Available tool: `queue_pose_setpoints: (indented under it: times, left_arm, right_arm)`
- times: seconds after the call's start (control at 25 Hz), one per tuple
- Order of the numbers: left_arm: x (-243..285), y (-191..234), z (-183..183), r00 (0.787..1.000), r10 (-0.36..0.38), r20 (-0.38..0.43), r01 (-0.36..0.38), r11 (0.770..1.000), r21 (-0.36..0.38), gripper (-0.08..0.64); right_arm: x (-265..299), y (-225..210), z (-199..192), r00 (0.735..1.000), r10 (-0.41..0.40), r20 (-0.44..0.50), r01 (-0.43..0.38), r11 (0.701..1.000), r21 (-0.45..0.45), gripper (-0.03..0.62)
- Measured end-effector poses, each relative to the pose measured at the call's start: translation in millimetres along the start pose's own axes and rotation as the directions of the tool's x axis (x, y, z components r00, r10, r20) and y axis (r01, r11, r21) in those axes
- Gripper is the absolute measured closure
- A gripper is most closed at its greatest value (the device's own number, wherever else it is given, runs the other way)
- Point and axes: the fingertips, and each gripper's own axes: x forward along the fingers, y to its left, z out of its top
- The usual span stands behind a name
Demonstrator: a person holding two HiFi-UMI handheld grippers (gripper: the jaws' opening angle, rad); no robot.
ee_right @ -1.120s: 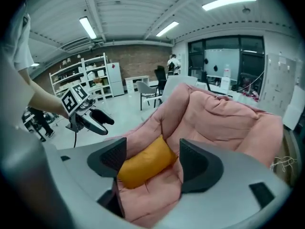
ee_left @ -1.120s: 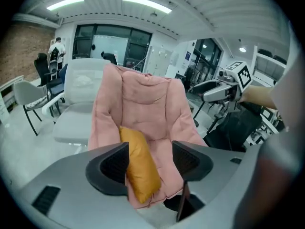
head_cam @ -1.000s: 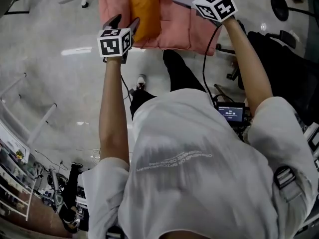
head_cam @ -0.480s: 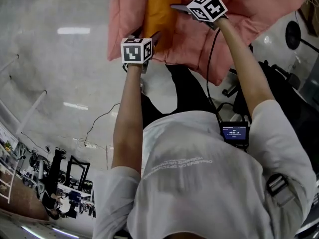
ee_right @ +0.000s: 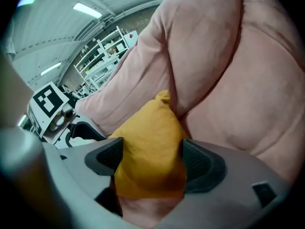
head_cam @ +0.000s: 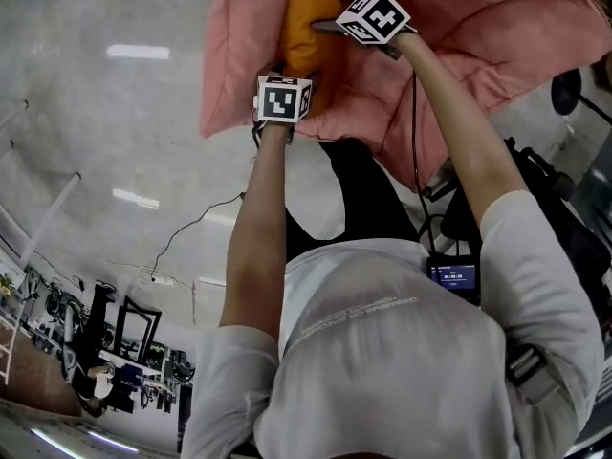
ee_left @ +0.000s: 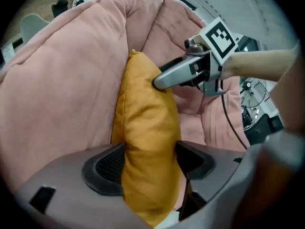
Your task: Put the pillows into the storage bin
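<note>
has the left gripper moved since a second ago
Yes: left gripper went in over the pink bin's near edge; jaws just been opening, orange pillow between them.

Floor [head_cam: 105,142]: grey, glossy, reflecting strip lights. A thin cable [head_cam: 196,224] trails across it. Black stands [head_cam: 134,325] are grouped at the lower left of the head view. The person wears a white T-shirt [head_cam: 382,352] and black trousers [head_cam: 359,185], with a small lit screen [head_cam: 453,275] at the waist. White shelving [ee_right: 107,51] stands in the background under ceiling lights [ee_right: 88,9].
</note>
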Motion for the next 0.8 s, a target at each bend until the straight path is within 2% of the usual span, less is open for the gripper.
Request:
queue_pose_setpoints:
  times: [0.12, 0.24, 0.36, 0.48, 0.6, 0.8]
  left_arm:
    - [5.1, 4.3, 0.0, 0.999, 0.051, 0.001, -0.051, 0.999, 0.017, 0.266]
    - [8.2, 4.7, -2.7, 0.999, 0.036, 0.0, -0.036, 0.999, -0.002, 0.335]
    - [3.0, 1.1, -2.2, 1.0, 0.014, 0.001, -0.013, 1.0, -0.026, 0.365]
    - [-9.8, -6.7, -1.9, 1.0, 0.002, 0.012, -0.002, 1.0, -0.022, 0.382]
    - [-24.5, -18.3, 2.2, 0.999, -0.011, 0.039, 0.01, 1.0, 0.014, 0.385]
    - [-68.6, -43.6, 27.4, 0.992, -0.039, 0.118, 0.024, 0.991, 0.132, 0.387]
  right_arm:
    - [4.8, 1.6, -2.8, 1.0, 0.027, -0.012, -0.026, 0.999, 0.023, 0.226]
    - [4.5, 5.6, -7.7, 1.0, 0.024, -0.019, -0.023, 0.999, 0.035, 0.284]
    - [-1.8, 9.0, -10.5, 1.0, 0.007, -0.006, -0.007, 0.999, 0.046, 0.322]
    - [-16.0, 16.1, -9.3, 1.0, 0.003, -0.004, -0.003, 0.998, 0.062, 0.325]
    - [-40.7, 24.3, -6.4, 1.0, -0.004, 0.008, 0.004, 0.999, 0.054, 0.322]
    - [-103.9, 36.1, 8.8, 0.994, -0.07, 0.085, 0.062, 0.994, 0.091, 0.319]
